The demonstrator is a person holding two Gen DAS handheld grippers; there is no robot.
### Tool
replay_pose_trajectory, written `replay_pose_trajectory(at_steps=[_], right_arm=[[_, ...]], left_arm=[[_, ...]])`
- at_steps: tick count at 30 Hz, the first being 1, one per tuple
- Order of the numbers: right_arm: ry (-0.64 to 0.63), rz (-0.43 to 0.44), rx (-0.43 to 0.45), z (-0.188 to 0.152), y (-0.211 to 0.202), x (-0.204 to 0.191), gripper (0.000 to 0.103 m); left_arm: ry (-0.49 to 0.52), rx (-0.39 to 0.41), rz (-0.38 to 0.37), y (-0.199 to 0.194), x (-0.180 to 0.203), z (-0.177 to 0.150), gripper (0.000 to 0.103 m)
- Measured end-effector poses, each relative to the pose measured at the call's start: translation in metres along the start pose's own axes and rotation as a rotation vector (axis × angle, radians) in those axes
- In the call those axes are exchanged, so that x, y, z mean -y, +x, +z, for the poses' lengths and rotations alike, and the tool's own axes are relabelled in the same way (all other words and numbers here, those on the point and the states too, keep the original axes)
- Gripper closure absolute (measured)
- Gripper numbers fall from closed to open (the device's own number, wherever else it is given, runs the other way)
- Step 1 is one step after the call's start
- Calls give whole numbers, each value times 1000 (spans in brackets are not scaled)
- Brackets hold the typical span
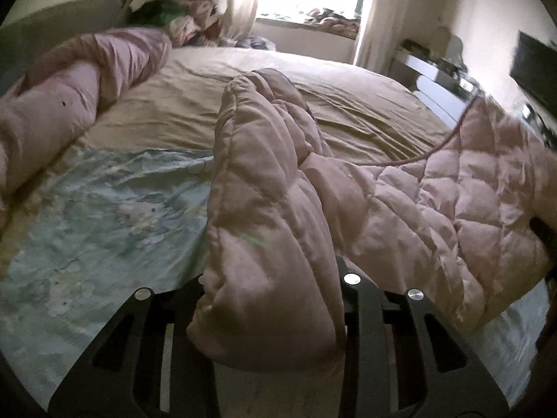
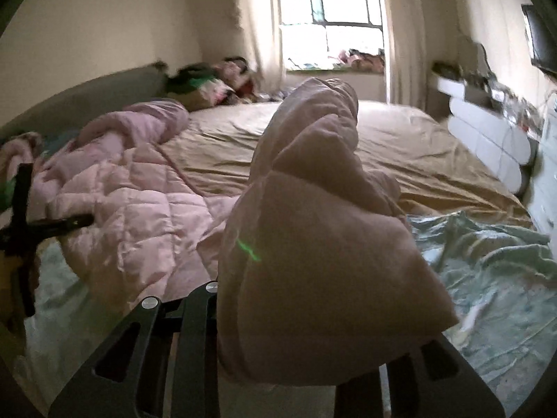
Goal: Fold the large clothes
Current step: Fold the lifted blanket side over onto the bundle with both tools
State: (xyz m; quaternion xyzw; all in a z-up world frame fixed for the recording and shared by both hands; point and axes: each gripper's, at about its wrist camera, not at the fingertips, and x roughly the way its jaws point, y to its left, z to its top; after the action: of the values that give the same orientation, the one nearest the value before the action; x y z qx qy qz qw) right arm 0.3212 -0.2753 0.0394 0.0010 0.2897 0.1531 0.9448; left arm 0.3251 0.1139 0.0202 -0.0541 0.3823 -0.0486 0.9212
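A pink quilted garment [image 1: 435, 209] hangs lifted above the bed and spans between both grippers. In the left wrist view a thick fold of it is bunched between the black fingers of my left gripper [image 1: 275, 278], which is shut on it. The cloth stretches right to a dark piece of the right gripper [image 1: 543, 233] at the frame edge. In the right wrist view my right gripper [image 2: 313, 313] is shut on another bunch of the garment [image 2: 139, 216], which covers its right finger. The left gripper [image 2: 21, 230] shows at the far left.
Beneath lies a bed with a tan sheet [image 1: 243, 104] and a light blue patterned cloth [image 1: 104, 216] at the near end. A rolled pink duvet [image 1: 87, 69] lines the left side. Piled clothes [image 1: 195, 17] sit by the window. A white dresser [image 1: 435, 80] and dark screen [image 1: 536, 66] stand at right.
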Motion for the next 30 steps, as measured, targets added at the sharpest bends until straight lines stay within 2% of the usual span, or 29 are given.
replay_pose_trajectory(at_steps=[6,15,23,30], right_arm=[[-3,33,-1,-49,-43,-3,79],[54,38,-21,-90,-80,6,79],[153,7,-69,-112,-81,21,79],[247,-34,-117,-130,-68,39,78]], left_arm=[[34,-1,13,-27,0,-53,79],[84,26,47,-57,17,-83,78],[75,-3,80,-56,14,-108,78],[89,-35,123,-40,11,-118,76]])
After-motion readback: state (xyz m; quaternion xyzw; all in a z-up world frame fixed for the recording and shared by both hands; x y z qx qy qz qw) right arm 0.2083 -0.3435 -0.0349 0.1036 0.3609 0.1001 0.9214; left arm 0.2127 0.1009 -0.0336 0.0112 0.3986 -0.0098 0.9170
